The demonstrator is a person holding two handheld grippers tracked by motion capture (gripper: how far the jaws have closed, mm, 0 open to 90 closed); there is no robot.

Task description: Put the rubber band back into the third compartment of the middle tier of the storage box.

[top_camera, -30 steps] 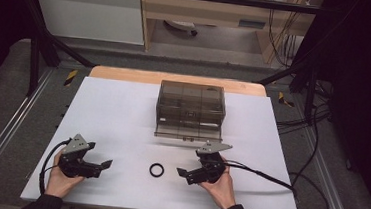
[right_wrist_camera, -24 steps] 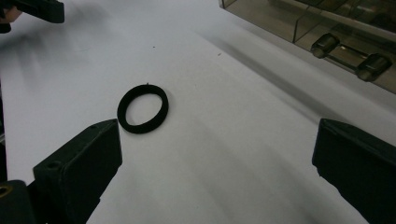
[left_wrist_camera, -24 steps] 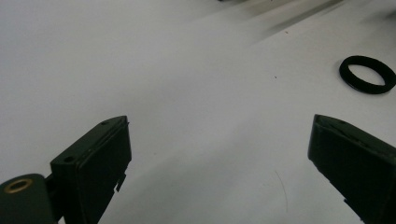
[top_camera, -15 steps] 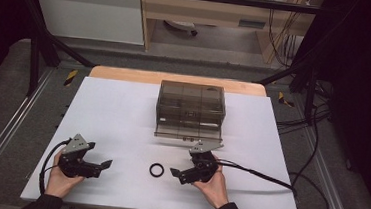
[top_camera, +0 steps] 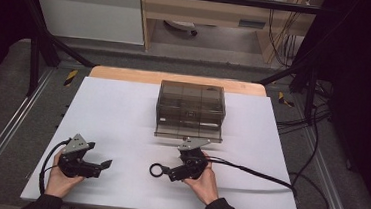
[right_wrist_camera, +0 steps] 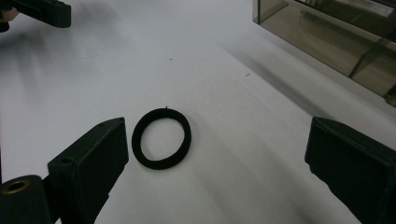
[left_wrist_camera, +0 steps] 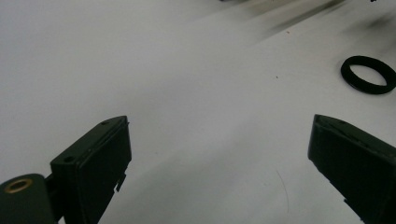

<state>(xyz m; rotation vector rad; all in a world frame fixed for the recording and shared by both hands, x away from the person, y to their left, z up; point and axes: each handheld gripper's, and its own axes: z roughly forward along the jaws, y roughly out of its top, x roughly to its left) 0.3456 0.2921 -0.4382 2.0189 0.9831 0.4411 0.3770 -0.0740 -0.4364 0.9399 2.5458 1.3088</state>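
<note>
Both tongs wide open, empty. Right tongs near flat black ring, lower middle; could slide away if nudged.

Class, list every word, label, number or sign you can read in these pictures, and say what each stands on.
None can be read.
Box: a small dark patch on its front, too blurred to read.
Ring, both grippers' jaws, table: no text.

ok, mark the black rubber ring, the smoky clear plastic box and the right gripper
black rubber ring (right_wrist_camera: 161, 138): right gripper view, on its band.
smoky clear plastic box (top_camera: 191, 104): high view, on its lid.
right gripper (top_camera: 164, 171): high view, between its fingertips, jaws open beside the ring.
</note>
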